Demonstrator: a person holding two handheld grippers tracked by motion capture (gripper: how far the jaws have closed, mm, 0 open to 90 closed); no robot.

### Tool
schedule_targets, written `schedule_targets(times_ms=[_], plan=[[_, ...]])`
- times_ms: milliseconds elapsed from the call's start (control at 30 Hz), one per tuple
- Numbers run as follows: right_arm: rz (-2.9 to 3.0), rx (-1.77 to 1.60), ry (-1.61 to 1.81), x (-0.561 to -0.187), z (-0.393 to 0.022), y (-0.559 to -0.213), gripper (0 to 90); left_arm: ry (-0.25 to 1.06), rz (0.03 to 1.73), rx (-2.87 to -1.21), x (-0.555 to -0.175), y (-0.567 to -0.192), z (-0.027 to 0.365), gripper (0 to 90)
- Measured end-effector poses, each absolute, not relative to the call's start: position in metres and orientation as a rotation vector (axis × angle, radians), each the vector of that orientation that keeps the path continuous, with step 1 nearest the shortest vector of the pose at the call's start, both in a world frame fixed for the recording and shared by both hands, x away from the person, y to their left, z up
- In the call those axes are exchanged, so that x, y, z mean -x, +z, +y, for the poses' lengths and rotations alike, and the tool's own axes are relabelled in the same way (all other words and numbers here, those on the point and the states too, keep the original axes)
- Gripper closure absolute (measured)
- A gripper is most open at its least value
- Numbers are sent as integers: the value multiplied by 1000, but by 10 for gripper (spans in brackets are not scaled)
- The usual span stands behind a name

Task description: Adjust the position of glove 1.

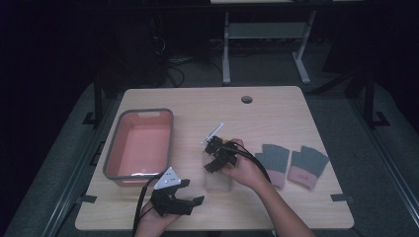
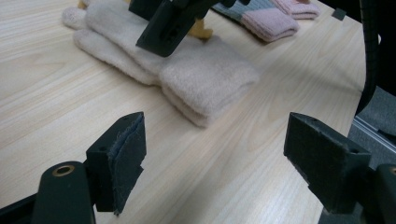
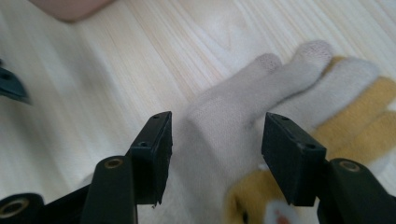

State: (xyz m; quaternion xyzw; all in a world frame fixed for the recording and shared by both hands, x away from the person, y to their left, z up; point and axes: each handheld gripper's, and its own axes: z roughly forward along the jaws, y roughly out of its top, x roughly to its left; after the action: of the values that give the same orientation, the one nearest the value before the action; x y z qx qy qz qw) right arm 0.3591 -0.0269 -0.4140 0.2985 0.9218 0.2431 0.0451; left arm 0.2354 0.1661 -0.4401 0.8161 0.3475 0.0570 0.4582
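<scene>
- We judge the work barely begun: the pink bin (image 1: pixel 139 145) holds nothing we can see.
- The cream gloves (image 2: pixel 187 70) lie stacked mid-table, near the grey-and-pink gloves (image 1: pixel 291 163).
- Our right gripper (image 3: pixel 215 154) hangs over the cream gloves, jaws apart, gripping nothing.
- Our left gripper (image 2: pixel 215 154) waits near the table's front edge, wide open and empty.

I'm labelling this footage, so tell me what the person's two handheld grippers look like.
The left gripper and the right gripper are matte black with two blocky, screw-holed jaws. The left carries a grey three-cornered plate; brass-ringed holes show at the jaws' bases. Black cables trail from both. Forearms are bare, sleeveless.
</scene>
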Motion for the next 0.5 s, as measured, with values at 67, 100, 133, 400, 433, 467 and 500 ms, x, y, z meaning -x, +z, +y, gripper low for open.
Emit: schedule_targets(times_ms=[67,100,133,400,433,467,500], plan=[[2804,-944,774,-358,-33,-411,417,144,853,-2011,-238,-439,164,211],[2799,-968,796,-356,-37,-409,417,138,861,-2001,-239,-439,162,211],[2791,-988,818,-356,-41,-408,415,129,869,-2002,-240,-438,160,211],[2720,-1153,952,-343,-75,-401,392,124,920,-2017,-253,-435,144,227],[2700,-1214,964,-340,-83,-403,390,120,940,-2008,-256,-435,142,232],[2700,-1214,964,-340,-83,-403,390,115,954,-2009,-259,-436,140,232],[2696,-1230,976,-339,-87,-404,388,107,974,-2012,-261,-436,137,233]])
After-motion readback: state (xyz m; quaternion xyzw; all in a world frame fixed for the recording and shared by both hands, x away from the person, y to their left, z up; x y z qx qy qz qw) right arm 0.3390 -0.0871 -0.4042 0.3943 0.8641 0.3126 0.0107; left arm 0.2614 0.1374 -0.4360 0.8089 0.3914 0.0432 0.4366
